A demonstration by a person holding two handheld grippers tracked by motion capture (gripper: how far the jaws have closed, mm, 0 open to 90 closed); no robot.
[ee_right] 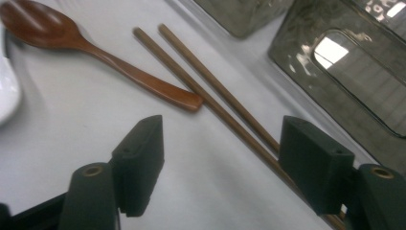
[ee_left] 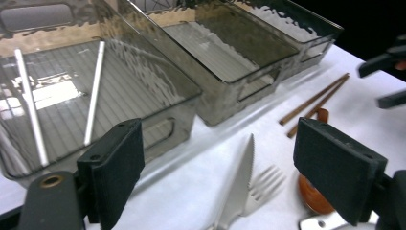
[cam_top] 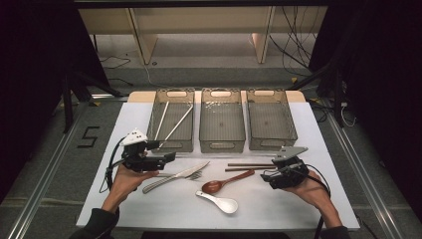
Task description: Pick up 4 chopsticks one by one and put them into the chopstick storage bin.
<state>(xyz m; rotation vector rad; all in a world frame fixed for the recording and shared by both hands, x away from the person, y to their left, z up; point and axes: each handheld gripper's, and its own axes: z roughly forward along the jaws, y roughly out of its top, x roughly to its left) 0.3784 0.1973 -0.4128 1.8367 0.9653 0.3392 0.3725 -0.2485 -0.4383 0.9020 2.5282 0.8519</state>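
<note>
My left gripper (cam_top: 170,157) (ee_left: 218,143) hovers open above the white table mat, just in front of the left bin (cam_top: 158,124), with nothing between its pads. Below it lie a knife (cam_top: 174,177) (ee_left: 239,187) and a fork (cam_top: 194,175) (ee_left: 265,184). My right gripper (cam_top: 266,172) (ee_right: 222,129) is open and empty, low over the near ends of two brown chopsticks (cam_top: 249,167) (ee_right: 206,81). A brown wooden spoon (cam_top: 221,183) (ee_right: 95,48) lies beside them, and a white spoon (cam_top: 219,201) sits nearer the front edge.
Three clear grey bins stand in a row at the back of the mat: the left one holds two white chopsticks (cam_top: 169,119) (ee_left: 93,91), while the middle bin (cam_top: 222,142) and right bin (cam_top: 293,134) hold nothing. Dark floor and cables surround the table.
</note>
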